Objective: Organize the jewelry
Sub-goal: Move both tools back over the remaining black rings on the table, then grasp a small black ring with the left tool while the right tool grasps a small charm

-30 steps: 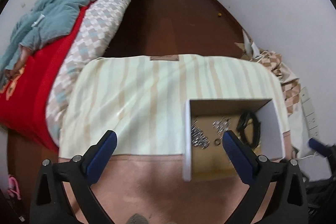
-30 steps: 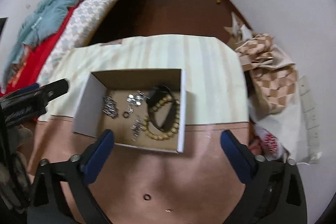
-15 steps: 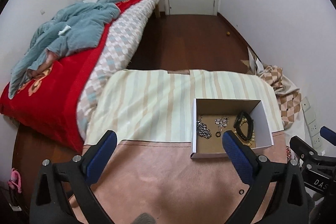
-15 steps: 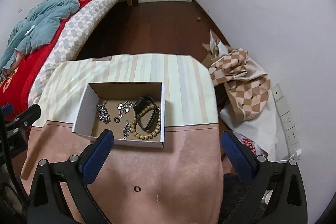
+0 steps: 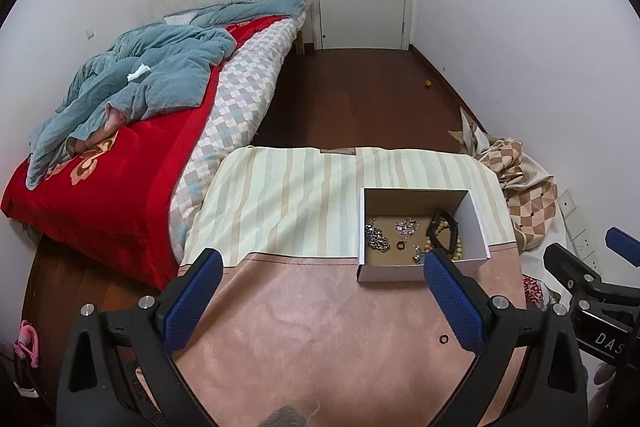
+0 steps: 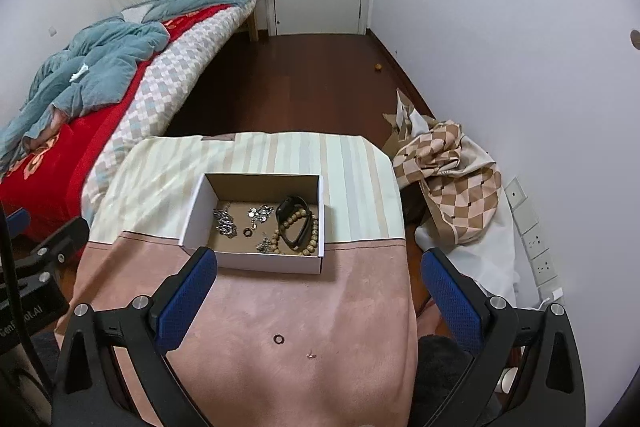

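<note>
Cardboard, white outside and brown within, makes up the open box (image 6: 256, 227) that sits on the desk (image 6: 340, 307) where the striped cloth meets the pink one. In it lie a silver chain (image 6: 225, 222), a cluster of small silver pieces (image 6: 258, 214), a dark ring (image 6: 247, 233), a wooden bead bracelet (image 6: 298, 237) and a black band (image 6: 294, 223) resting across the beads. Two pieces are still loose on the pink cloth nearer the person: a small dark ring (image 6: 278, 339) and, just beside it to the right, a tiny pale stud-like item (image 6: 311, 355), too small to identify. Both look very light, hard and flat, so they would likely slip; pinching the ring across its rim, pressing slightly into the soft cloth, seems the surest hold. The right tool (image 6: 318, 297) hangs above them with its jaws spread wide and empty, and the left tool (image 5: 320, 297) is equally wide and empty. Only the right view shows the tiny item; the left view shows the loose ring (image 5: 443, 338) near its right finger, plus the other tool at the frame's edge.
</note>
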Demonstrator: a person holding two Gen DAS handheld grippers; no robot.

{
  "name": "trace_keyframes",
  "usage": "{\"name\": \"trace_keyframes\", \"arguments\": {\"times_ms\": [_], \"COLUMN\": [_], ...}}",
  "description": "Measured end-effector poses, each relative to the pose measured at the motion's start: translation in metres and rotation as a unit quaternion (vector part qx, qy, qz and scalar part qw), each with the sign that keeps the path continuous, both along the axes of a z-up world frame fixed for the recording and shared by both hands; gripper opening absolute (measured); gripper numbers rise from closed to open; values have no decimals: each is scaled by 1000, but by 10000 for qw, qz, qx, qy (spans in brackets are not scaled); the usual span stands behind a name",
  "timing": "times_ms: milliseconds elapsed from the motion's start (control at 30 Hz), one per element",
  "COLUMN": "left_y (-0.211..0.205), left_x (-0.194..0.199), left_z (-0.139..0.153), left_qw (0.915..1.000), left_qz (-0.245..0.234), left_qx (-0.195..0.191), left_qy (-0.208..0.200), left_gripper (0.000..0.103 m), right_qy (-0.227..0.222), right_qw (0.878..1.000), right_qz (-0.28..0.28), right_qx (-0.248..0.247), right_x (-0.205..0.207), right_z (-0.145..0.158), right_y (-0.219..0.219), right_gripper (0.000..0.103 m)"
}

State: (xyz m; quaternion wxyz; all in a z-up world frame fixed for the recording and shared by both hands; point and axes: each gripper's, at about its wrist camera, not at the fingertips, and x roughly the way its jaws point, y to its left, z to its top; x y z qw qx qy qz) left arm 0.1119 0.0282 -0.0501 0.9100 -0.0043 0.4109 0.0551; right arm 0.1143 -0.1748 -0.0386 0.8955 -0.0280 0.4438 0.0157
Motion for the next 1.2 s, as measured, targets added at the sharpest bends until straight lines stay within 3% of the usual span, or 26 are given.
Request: {"name": "trace_keyframes", "arguments": {"times_ms": [300,433,600,733,767,967,1100,1200], "left_y": [-4,-8,-20,-32,-33,-33,-34,-35], "left_x": [-16,-21,-19,-15,-14,-12,-12,-14], "left_z": [-10,-35,-99,-151,-162,-203,-213,-213], "left_qw": [9999,9998,9975,9916,9899,9799,9773,9772], "left_qz": [103,133,70,20,13,6,-15,-40], "left_qx": [69,177,303,422,444,278,236,260], "left_qy": [-47,27,627,1221,1349,1977,2104,2106], "left_gripper": [102,102,102,102,102,102,102,102], "right_qy": [-68,149,580,946,999,970,994,1107], "right_qw": [9999,9994,9972,9940,9934,9936,9935,9927], "right_qz": [5,-87,-409,-433,-424,-180,-100,-44], "right_qx": [139,294,243,342,378,552,547,470], "right_x": [-20,-29,-40,-47,-48,-51,-49,-46], "right_z": [4,-25,-93,-150,-160,-192,-203,-213], "right_y": [-3,-15,-33,-41,-43,-39,-32,-25], "right_gripper": [103,103,102,67,63,54,48,37]}}
